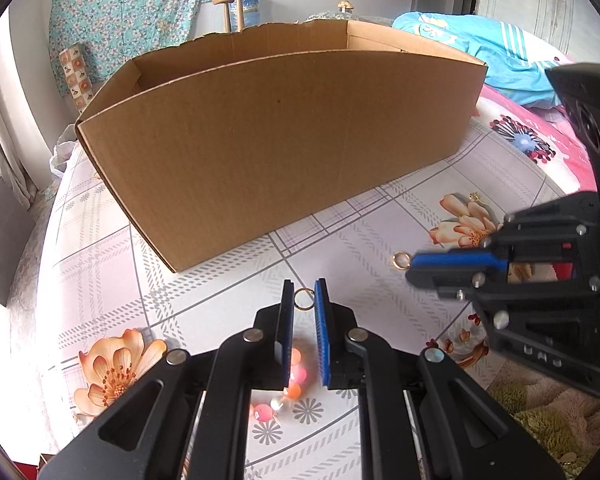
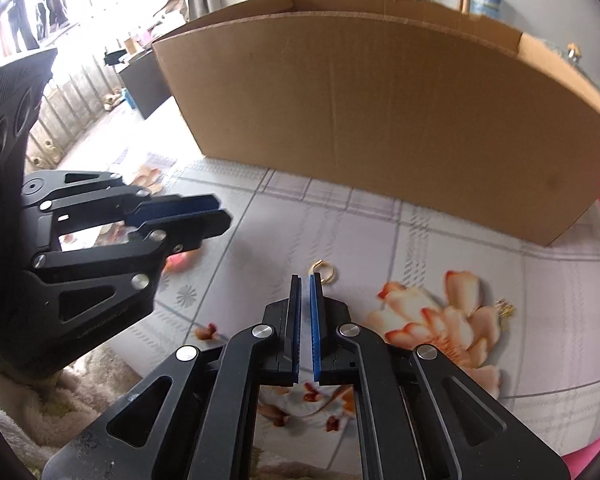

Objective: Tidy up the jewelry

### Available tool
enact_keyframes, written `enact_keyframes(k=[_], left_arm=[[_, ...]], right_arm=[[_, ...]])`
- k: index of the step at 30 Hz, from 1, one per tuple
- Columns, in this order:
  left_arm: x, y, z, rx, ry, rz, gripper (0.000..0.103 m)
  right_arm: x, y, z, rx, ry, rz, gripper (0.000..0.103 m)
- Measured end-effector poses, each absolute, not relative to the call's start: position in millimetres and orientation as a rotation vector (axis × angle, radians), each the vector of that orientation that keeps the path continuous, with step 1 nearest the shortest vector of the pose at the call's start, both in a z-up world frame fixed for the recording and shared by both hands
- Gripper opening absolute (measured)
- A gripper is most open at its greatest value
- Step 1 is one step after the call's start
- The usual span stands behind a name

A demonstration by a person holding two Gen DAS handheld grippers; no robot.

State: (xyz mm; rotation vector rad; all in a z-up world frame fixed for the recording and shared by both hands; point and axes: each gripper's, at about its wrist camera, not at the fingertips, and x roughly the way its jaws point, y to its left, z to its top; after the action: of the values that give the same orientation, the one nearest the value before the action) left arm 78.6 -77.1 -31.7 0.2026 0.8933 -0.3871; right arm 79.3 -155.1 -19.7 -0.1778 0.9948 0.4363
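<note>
While both hand-held grippers (image 1: 304,292) (image 2: 305,280) sit nearly closed, empty, box wall (image 1: 276,152) close ahead.

Left gripper (image 1: 304,300): pinched gold ring (image 1: 304,299) | beads (image 1: 296,376): pink, under jaws | second ring (image 1: 402,260): at right gripper (image 1: 414,266) tip | cardboard box (image 1: 276,148): behind, on floral sheet (image 1: 380,232)

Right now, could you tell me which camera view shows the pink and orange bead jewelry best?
The left wrist view: the bead jewelry lies on the floral sheet between and below the left gripper's fingers, several beads distinct. The right wrist view shows only a blurred pink patch behind that gripper.
</note>
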Motion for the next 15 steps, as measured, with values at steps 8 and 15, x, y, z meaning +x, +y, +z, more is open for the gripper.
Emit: enact_keyframes(k=[8, 15], left_arm=[[79, -76, -33, 0.201, 0.895, -0.384, 0.01], [79, -75, -33, 0.199, 0.902, -0.38, 0.01]], right_arm=[[86, -153, -24, -0.172, 1.016, 0.43, 0.005], [79, -148, -20, -0.129, 1.005, 0.475, 0.008]])
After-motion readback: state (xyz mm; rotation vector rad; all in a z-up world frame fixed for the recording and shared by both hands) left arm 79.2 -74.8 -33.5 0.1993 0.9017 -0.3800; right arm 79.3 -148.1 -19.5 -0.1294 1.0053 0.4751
